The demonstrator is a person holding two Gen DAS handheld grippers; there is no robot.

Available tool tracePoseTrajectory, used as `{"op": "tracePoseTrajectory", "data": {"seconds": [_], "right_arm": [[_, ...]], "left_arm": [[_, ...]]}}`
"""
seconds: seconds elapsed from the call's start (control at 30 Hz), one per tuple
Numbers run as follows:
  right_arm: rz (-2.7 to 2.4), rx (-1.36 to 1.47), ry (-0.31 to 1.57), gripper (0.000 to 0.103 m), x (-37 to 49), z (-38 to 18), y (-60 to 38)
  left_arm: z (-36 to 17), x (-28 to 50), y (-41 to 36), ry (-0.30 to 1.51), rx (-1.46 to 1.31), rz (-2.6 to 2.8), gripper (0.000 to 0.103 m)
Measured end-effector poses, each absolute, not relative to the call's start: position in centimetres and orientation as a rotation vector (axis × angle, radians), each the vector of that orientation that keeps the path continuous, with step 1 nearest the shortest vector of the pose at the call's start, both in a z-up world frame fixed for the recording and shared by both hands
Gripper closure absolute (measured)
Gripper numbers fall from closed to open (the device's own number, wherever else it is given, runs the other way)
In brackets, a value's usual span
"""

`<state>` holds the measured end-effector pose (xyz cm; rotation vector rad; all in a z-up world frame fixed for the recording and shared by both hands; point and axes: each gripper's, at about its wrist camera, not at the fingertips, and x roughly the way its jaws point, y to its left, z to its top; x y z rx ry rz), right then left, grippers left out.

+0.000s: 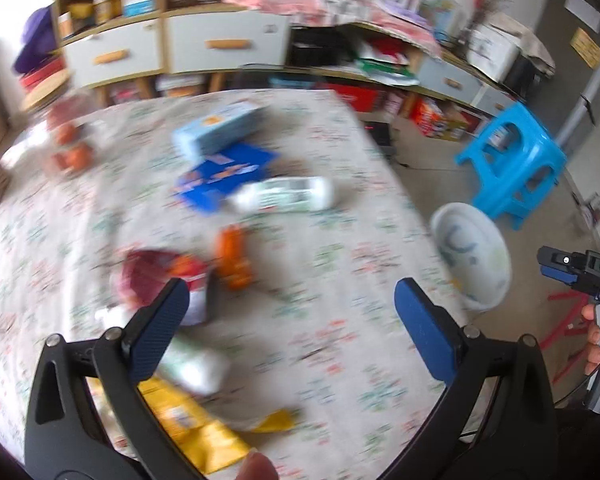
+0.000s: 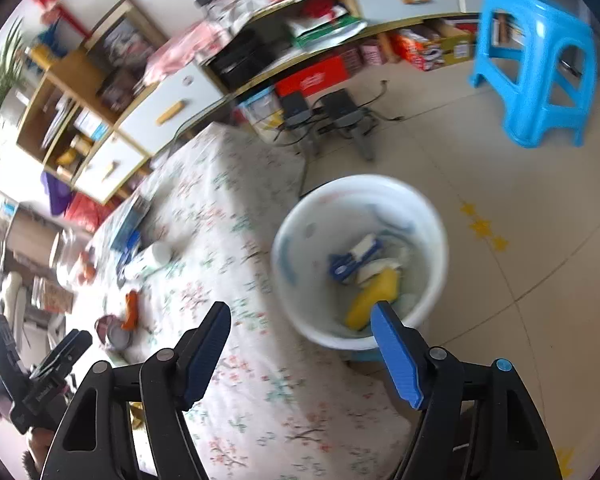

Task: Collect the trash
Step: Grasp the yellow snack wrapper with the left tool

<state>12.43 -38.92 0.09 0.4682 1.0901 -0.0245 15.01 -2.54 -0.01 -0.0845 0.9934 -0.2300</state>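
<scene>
My left gripper (image 1: 292,292) is open and empty above the table with the flowered cloth (image 1: 320,360). Trash lies on it: a red crumpled wrapper (image 1: 148,276), an orange pack (image 1: 234,258), a white tube (image 1: 288,195), a blue packet (image 1: 224,176), a light blue box (image 1: 220,126), a white roll (image 1: 200,364) and a yellow wrapper (image 1: 196,428). My right gripper (image 2: 302,312) is open and empty at the table's edge, over the white bin (image 2: 436,240). The bin also shows in the left wrist view (image 1: 476,256). It holds a yellow wrapper (image 2: 374,296) and a blue packet (image 2: 352,260).
A blue plastic stool (image 2: 536,68) stands on the tiled floor beyond the bin. Shelves and drawers (image 1: 220,44) line the far wall. Oranges (image 1: 74,152) lie at the table's far left. Black speakers and cables (image 2: 324,116) sit on the floor by the table.
</scene>
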Motion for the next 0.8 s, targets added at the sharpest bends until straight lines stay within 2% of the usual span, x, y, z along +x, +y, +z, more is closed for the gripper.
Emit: {"op": "tracePoseTrajectory", "data": {"seconds": [0.4, 0.67, 0.73, 0.8], "right_arm": [[0.078, 0.321, 1.181, 0.028, 14.5, -2.1, -29.7], [0.106, 0.273, 1.208, 0.028, 15.3, -3.1, -26.3], [0.112, 0.265, 1.214, 0.028, 15.5, -3.4, -25.5], [0.122, 0.258, 1.219, 0.028, 15.6, -3.5, -24.8]], "left_arm": [[-3.9, 13.2, 7.9, 1.193, -0.134, -0.082, 0.001], [-5.6, 12.2, 11.9, 1.290, -0.304, -0.054, 0.002], [-5.5, 12.0, 12.3, 1.295, -0.341, -0.083, 0.009], [-5.5, 11.9, 12.3, 1.306, -0.361, -0.113, 0.012]]}}
